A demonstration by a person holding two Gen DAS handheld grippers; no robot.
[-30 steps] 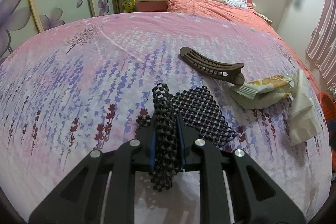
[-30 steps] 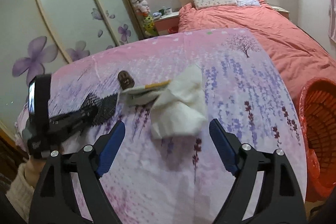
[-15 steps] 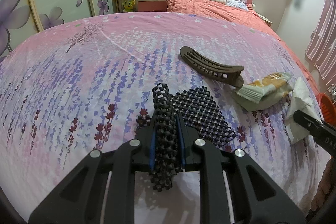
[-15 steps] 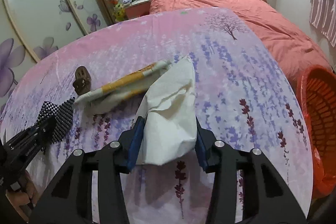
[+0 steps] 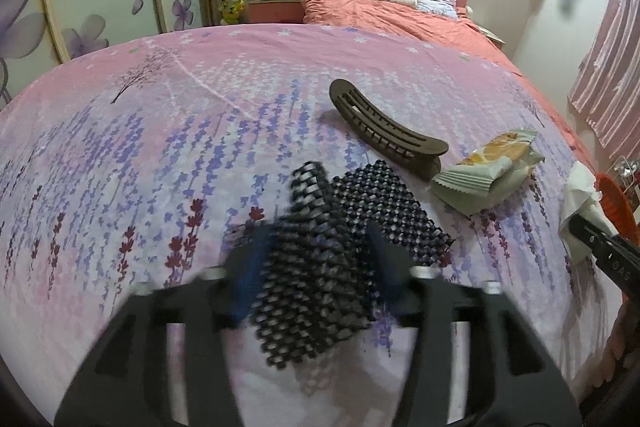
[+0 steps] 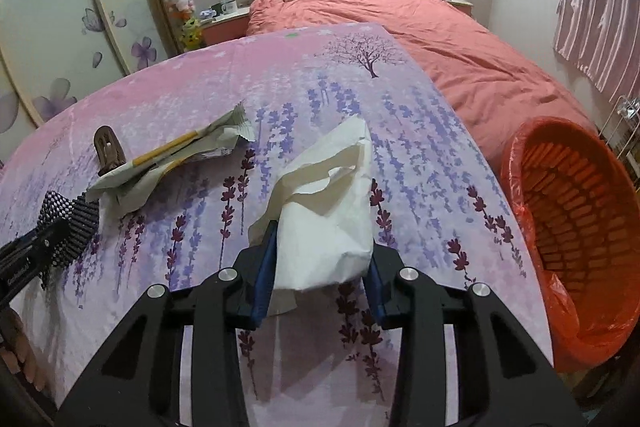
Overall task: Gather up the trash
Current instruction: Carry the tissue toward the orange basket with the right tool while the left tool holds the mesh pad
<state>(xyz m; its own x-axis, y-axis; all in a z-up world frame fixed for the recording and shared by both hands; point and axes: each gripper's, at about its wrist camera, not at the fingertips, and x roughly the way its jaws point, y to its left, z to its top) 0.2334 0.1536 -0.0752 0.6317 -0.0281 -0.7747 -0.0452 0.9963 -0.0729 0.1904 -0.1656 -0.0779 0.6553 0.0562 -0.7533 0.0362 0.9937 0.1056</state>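
Tissue (image 6: 332, 223), white and crumpled, sits pinched between the right gripper (image 6: 320, 267) pads, near on the sheet (image 6: 420, 155). Right of it an orange basket (image 6: 576, 227), lined with red plastic, looks empty. Left gripper (image 5: 316, 267) jaws are opening around black mesh (image 5: 316, 279). Wrapper (image 5: 488, 167) print is unreadable.

Both wrist views (close) over bedspread (image 5: 200, 131)

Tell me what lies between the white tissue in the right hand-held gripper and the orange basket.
Nothing visible. The tissue sits clamped in the right hand-held gripper; only bare floral bedspread lies between it and the orange basket, which stands past the bed's right edge, its mouth open.
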